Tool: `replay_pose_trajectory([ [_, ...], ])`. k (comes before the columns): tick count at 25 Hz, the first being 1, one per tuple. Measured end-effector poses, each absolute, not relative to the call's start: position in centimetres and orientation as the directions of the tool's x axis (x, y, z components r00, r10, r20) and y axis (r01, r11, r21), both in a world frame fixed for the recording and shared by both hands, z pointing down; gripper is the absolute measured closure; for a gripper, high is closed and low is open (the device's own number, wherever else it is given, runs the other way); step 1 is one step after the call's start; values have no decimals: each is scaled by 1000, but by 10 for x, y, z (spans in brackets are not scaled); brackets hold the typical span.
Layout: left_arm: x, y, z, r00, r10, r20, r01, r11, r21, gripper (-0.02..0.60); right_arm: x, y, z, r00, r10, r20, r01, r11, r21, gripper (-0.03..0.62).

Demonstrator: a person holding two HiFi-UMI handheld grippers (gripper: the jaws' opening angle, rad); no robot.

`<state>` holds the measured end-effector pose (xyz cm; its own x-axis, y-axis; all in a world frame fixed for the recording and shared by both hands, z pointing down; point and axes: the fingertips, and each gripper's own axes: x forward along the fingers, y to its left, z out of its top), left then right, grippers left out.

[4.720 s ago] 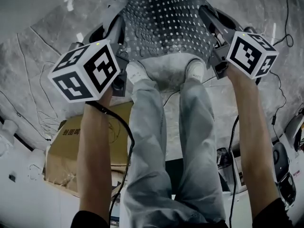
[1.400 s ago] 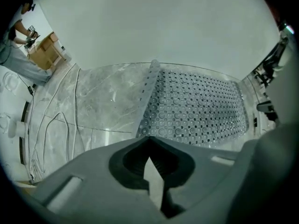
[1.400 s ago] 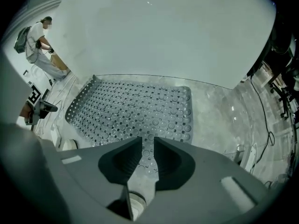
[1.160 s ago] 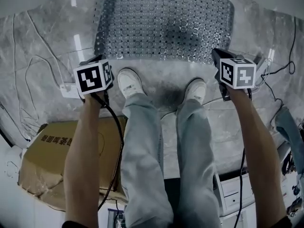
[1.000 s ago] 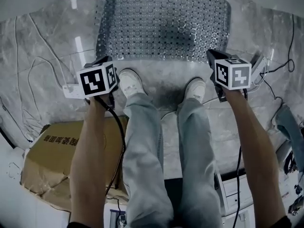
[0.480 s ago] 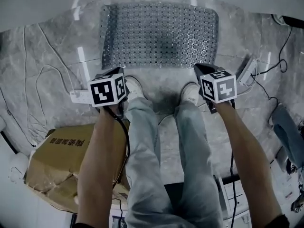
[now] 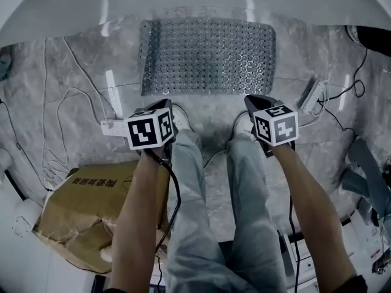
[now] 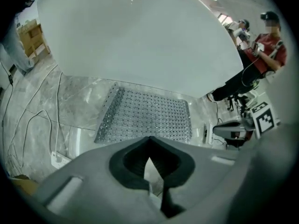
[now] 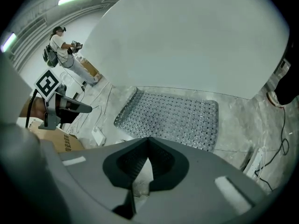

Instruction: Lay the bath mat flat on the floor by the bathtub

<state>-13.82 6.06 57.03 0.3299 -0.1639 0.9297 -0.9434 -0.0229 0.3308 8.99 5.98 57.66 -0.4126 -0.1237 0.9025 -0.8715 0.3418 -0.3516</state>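
Found bath mat (image 7: 208,55) flat on floor (image 7: 73,90), just beside bathtub (image 7: 183,2). Observed left gripper (image 8: 149,141) and right gripper (image 9: 148,141) side by side, beyond mat from bathtub, aimed steeply down on outstretched forearms (image 7: 137,212). Noted both pairs of jaws closed, gripping nothing

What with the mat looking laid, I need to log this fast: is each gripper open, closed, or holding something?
Left gripper: closed, holding nothing.
Right gripper: closed, holding nothing.
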Motion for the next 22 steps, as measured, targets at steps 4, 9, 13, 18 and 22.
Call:
replay_pose_trajectory([
  [4, -125, 60, 541, 352, -192, 916, -935, -20, 355, 578, 82, 57, 546, -434, -155, 887, -868, 338, -365, 591],
  [9, -117, 45, 495, 354, -271, 895, -930, 4, 369, 578, 74, 44, 501, -468, -216, 857, -857, 347, -380, 591],
  [13, -109, 19, 463, 345, -348, 872, -927, 16, 374, 578, 69, 22, 468, -493, -296, 818, -852, 356, -385, 591],
  [18, -95, -4, 424, 363, -415, 834, -925, -52, 377, 578, 63, 1, 433, -520, -383, 763, -851, 304, -428, 591],
  [22, -99, -22, 390, 350, -461, 816, -929, -58, 366, 578, 73, -25, 395, -469, -475, 745, -883, 253, -395, 591],
])
